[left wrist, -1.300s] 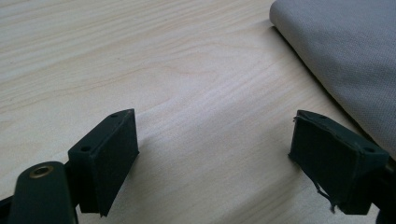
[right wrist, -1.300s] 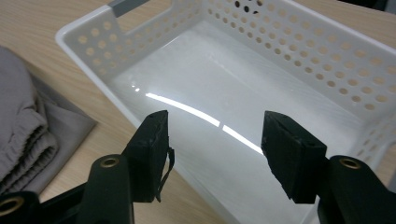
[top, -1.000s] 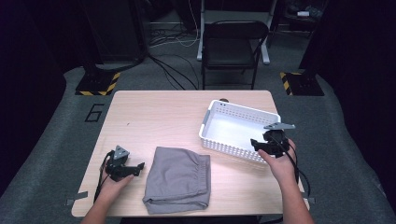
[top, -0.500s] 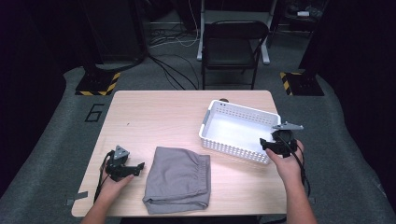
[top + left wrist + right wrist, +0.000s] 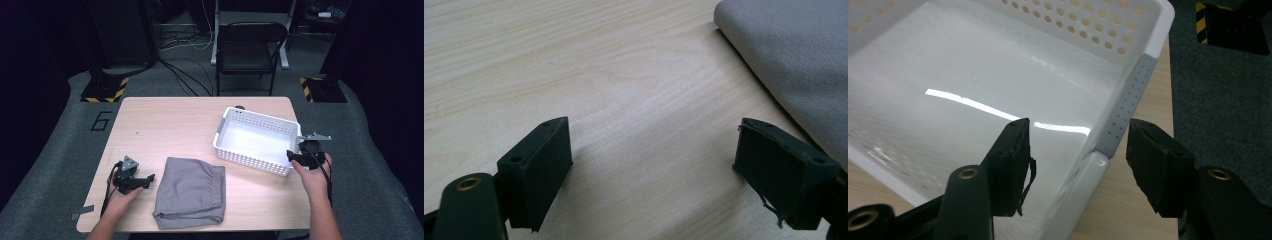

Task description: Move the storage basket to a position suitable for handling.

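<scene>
The white basket [image 5: 257, 141] is being straddled at its near right corner by the right gripper [image 5: 1075, 165] — one jaw inside, one outside the wall, both pads standing off the plastic, so nothing is being pinched yet. The basket is sitting empty on the right half of the table [image 5: 170, 125], while the folded grey cloth [image 5: 192, 190] is lying untouched near the front edge, well apart from it. The left gripper [image 5: 651, 172] is being held low over bare wood just beside the cloth, its jaws spread wide and empty. The work is judged to be barely begun: the basket is not yet being gripped, the cloth not yet lifted. The basket's outer wall is being hidden in the right gripper view — contact there cannot be fully ruled out.
</scene>
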A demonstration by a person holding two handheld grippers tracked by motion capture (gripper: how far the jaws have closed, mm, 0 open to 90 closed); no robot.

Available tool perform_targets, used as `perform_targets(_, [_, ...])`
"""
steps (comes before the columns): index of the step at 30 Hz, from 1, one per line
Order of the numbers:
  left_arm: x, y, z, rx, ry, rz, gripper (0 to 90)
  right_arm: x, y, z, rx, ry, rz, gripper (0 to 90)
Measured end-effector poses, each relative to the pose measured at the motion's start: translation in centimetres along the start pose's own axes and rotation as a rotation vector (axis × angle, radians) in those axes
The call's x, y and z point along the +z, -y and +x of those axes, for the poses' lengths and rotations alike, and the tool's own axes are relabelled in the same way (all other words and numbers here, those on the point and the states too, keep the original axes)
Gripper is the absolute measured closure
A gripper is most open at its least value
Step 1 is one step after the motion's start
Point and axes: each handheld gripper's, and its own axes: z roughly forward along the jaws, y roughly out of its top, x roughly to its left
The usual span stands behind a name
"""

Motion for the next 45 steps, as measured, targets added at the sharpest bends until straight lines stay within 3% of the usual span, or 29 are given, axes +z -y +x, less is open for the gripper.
perform_targets(7, [0.0, 0.0, 0.0, 0.000, -0.001, 0.000, 14.8, 0.5, 0.5, -0.5, 0.052, 0.008, 0.046, 47.9])
perform_targets(10, [0.0, 0.0, 0.0, 0.000, -0.001, 0.000, 14.8, 0.8, 0.7, -0.7, 0.081, -0.014, 0.062, 49.9])
perform_targets(19, [0.1, 0.1, -0.1, -0.004, -0.006, -0.015, 14.8, 1.7, 0.3, -0.1, 0.122, -0.032, 0.113, 50.3])
perform_targets(22, [0.1, 0.1, -0.1, 0.001, -0.005, -0.010, 14.8, 2.0, 0.1, 0.3, 0.120, -0.039, 0.115, 50.0])
perform_targets(27, [0.1, 0.1, -0.1, 0.002, -0.002, -0.014, 14.8, 2.8, -0.8, 1.6, 0.061, -0.041, 0.119, 50.1])
perform_targets(29, [0.1, 0.1, -0.1, 0.002, -0.002, -0.014, 14.8, 3.1, -1.1, 2.2, 0.038, -0.037, 0.117, 55.9])
perform_targets(36, [0.1, 0.1, -0.1, 0.003, -0.002, -0.014, 14.7, 3.8, -1.8, 2.7, 0.061, -0.069, 0.103, 57.7])
perform_targets(45, [0.1, 0.1, -0.1, 0.002, -0.002, -0.015, 14.7, 5.1, -3.3, 4.1, 0.047, -0.097, 0.114, 59.0])
